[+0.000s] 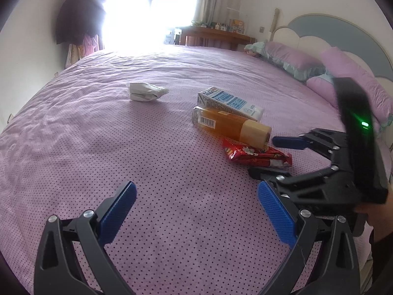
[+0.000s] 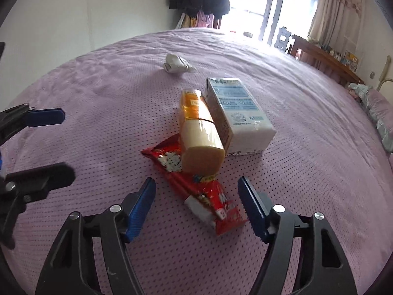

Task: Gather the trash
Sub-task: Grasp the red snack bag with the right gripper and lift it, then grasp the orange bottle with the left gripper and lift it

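My right claw (image 2: 196, 196) is spread wide, nothing between its blue pads (image 2: 141, 206), and it hangs just above the near end of a red snack wrapper (image 2: 196, 186) lying flat on the purple bedspread (image 2: 98, 98). The far end of that wrapper is pinned under the pale cap end of an amber bottle (image 2: 199, 132), which lies on its side. Touching the bottle's right flank is a milk carton (image 2: 235, 113), also lying down. Farther off, well apart from the three, sits a crumpled white paper (image 2: 176, 64).

My left claw (image 1: 196, 209) is likewise released and empty, hovering over bare bedspread (image 1: 98, 123), to the left of the pile. From its camera the wrapper (image 1: 255, 156), bottle (image 1: 231, 126) and carton (image 1: 231, 102) sit ahead and to the right, with my right claw (image 1: 272, 156) reaching in beside the wrapper. The crumpled paper (image 1: 146, 91) lies farther ahead to the left. Purple pillows (image 1: 294, 61) rest against the headboard (image 1: 331, 27) at right.
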The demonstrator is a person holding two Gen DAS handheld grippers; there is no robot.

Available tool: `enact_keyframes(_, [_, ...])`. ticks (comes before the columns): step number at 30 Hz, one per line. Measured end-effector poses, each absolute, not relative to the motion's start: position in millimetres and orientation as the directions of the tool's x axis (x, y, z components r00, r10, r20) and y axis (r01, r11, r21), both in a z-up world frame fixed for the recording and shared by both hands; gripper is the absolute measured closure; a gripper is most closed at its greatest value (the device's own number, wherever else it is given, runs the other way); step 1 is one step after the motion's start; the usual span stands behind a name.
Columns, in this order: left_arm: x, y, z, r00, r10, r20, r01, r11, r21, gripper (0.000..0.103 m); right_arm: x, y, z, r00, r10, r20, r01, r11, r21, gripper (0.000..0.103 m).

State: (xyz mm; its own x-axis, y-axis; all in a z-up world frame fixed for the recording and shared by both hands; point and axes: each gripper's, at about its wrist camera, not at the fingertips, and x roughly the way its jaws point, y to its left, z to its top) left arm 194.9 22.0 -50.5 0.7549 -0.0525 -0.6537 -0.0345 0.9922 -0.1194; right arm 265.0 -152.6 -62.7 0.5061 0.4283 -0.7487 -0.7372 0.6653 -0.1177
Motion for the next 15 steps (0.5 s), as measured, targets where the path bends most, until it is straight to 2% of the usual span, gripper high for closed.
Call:
enact_keyframes(3, [197.8,21.9,-50.6,0.753,-0.050,-0.657,-0.037,0.992,-0.117,0.004,270.4,-154.3,-65.8,0.463,0.450,-0.764,-0.758,0.647,-0.077,0.057])
enact_keyframes(6, [201.4,19.4,-49.1,0.751,-0.041,-0.659,-0.042,0.993,-0.109,0.004,262.9,-158.4,-64.1,0.474,0.424,-0.771,-0.746,0.659,-0.096,0.061])
enact_keyframes(15, [237.4,2.4,-55.3,0.719,-0.084,-0.690,-0.064,0.980,-0.186,0.004,227.0,-202.9,-55.8,0.488,0.471,-0.735,-0.737,0.674,-0.057,0.062])
